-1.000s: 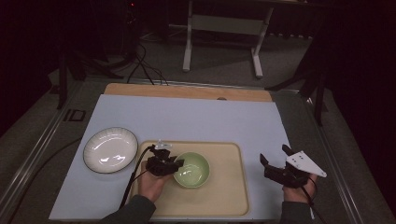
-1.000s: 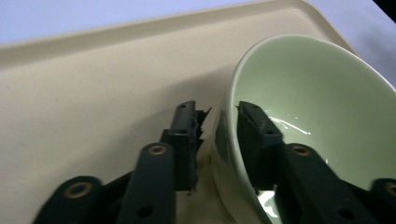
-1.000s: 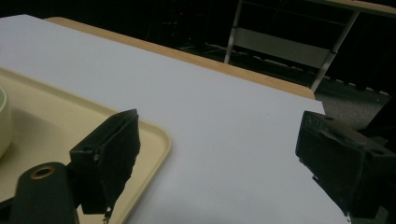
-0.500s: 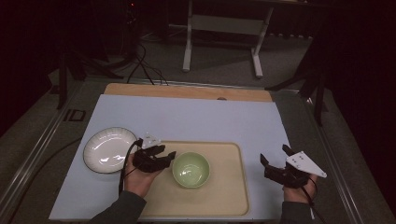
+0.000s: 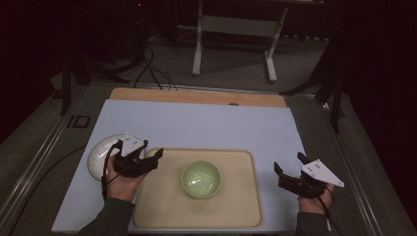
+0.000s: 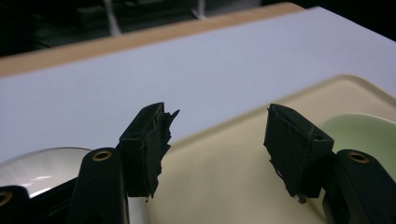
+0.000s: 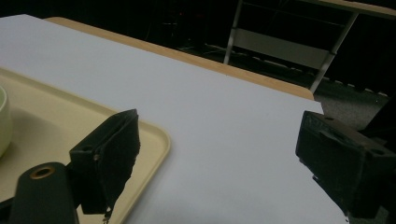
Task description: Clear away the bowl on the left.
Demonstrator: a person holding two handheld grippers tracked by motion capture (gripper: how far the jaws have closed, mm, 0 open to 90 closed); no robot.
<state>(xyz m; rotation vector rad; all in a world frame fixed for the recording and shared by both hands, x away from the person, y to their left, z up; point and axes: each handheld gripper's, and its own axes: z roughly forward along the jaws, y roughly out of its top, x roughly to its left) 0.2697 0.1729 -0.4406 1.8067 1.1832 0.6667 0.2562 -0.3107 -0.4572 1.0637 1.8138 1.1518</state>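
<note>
High view: pale green bowl (image 5: 200,178) upright, glossy, on tray (image 5: 246,206); left claw (image 5: 154,159) wide, right claw (image 5: 290,169) wide.

I drew my left gripper (image 5: 156,158) back from the green bowl (image 5: 200,178) toward the tray's (image 5: 246,211) left edge, jaws apart, leaving it partly over the white plate (image 5: 98,156)

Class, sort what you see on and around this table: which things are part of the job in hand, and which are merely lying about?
Part of the job:
- green bowl, standing on the tray
- beige tray
- white plate, beside the tray
- left gripper, open, between plate and bowl
- right gripper, open, off the tray's right side

Lying about:
- white frame behind the table
- floor cables
</note>
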